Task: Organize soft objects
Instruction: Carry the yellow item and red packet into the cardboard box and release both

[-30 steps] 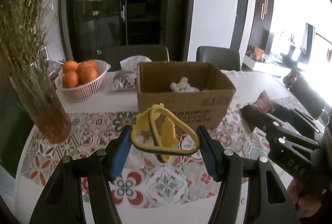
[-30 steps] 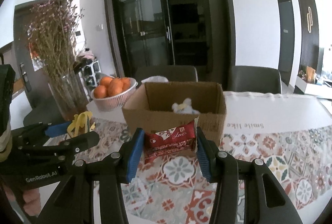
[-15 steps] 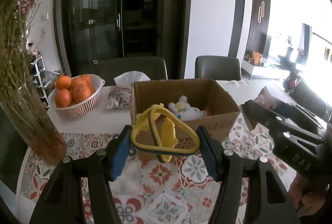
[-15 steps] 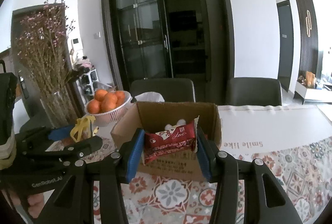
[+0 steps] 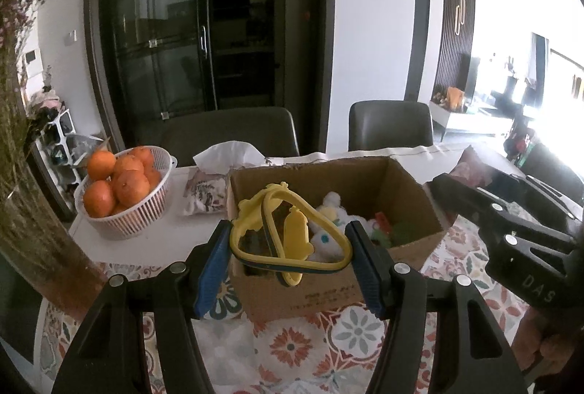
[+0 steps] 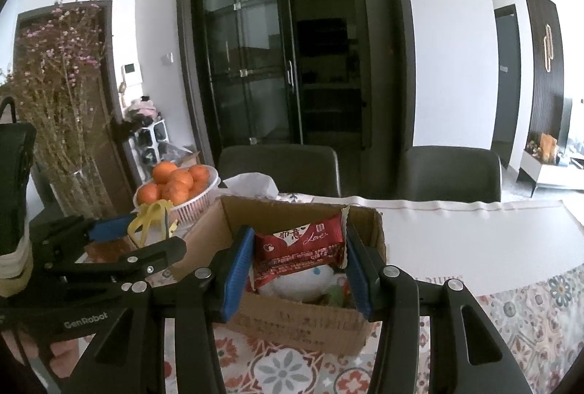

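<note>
A yellow soft toy (image 5: pixel 288 240), looped w/ a dark inner band, is pinched betw. the blue pads of the left gripper (image 5: pixel 290 259); its jaws are closed partway onto the toy, which bulges out betw. them. The toy is held in the air over the near-left wall of the cardboard box (image 5: pixel 419 197), not touching it as far as can be told. In the right wrist view a red snack packet (image 6: pixel 299 250) is clamped betw. the pads of the right gripper (image 6: pixel 295 266), jaws drawn in to the packet's width, the packet upright w/ its printed face toward the camera. It is held above the box (image 6: pixel 299 324) opening, near the front wall. Inside the box a white plush toy (image 5: pixel 328 211) w/ yellow and blue bits is seen, plus a red item and a green item at the right side; what those two are can't be told. The box stands on the table (image 6: pixel 456 237), partly on a patterned floral mat (image 5: pixel 292 346) at the table's near edge. Toward the table's far-left corner a white basket (image 5: pixel 142 211) of oranges (image 5: pixel 127 175) is set, w/ a tissue pack (image 5: pixel 208 189) betw. it and the box. A glass vase (image 5: pixel 33 237) of dried flowers is seen at the table's left edge. Two dark chairs (image 6: pixel 452 171) are placed behind the far edge.
</note>
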A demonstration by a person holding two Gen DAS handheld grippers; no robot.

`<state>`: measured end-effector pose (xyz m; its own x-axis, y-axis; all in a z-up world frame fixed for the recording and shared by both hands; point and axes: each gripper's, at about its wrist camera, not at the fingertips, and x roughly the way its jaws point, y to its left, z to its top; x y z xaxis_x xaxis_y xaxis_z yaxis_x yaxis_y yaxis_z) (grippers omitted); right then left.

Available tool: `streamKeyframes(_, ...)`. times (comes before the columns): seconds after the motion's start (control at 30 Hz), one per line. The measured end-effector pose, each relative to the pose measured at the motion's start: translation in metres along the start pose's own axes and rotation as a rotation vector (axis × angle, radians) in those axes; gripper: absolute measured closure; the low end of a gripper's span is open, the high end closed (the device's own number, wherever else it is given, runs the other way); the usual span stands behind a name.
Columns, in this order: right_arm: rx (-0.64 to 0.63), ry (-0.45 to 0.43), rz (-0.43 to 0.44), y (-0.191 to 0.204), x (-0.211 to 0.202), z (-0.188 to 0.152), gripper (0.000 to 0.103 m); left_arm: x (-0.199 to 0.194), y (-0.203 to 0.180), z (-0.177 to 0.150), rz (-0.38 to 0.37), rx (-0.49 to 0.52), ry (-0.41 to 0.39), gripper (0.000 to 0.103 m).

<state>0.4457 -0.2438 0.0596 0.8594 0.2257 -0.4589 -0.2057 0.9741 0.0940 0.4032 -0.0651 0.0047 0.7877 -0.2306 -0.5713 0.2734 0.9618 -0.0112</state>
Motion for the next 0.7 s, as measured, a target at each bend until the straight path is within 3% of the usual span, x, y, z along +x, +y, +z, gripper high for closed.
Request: streamKeyframes(0.7,0.024,0.103,0.021,-0.023,0.077,0.006,0.054,0.08,0.005,0.012,-0.022,0.023,0.102,0.041)
